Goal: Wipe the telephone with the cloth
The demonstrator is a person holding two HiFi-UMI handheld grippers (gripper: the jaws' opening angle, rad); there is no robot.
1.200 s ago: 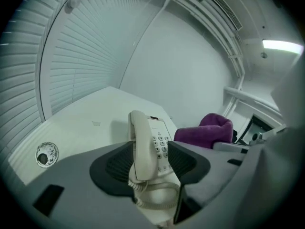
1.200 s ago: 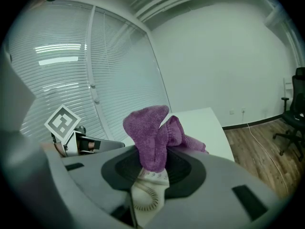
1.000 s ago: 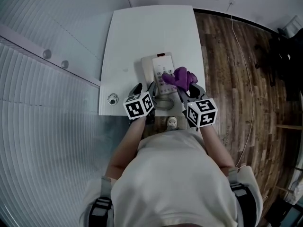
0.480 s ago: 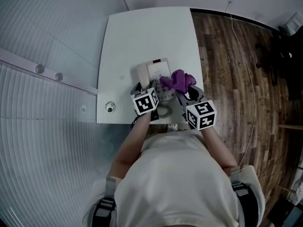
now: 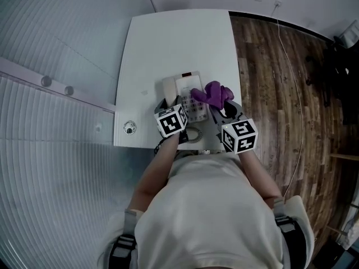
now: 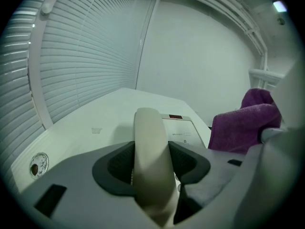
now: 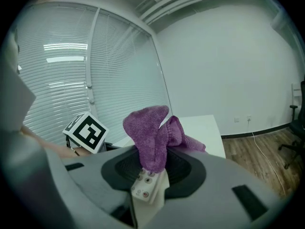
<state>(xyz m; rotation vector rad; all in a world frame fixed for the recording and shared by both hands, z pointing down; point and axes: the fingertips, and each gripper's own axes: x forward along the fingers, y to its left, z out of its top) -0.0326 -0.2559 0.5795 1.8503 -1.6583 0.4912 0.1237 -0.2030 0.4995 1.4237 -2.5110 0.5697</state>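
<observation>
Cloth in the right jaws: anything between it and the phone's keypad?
Nothing visible. The purple cloth hangs from the right gripper right over the telephone keypad, with no object between them.

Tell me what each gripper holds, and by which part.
Left gripper: the telephone handset, the jaws having just been closing onto its two sides. Right gripper: the purple cloth, pinched at a bunched fold, the rest standing above the jaws.

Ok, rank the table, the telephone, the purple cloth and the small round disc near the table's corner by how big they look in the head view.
1. table, by far the largest
2. telephone, though partly covered
3. purple cloth, somewhat smaller
4. small round disc
</observation>
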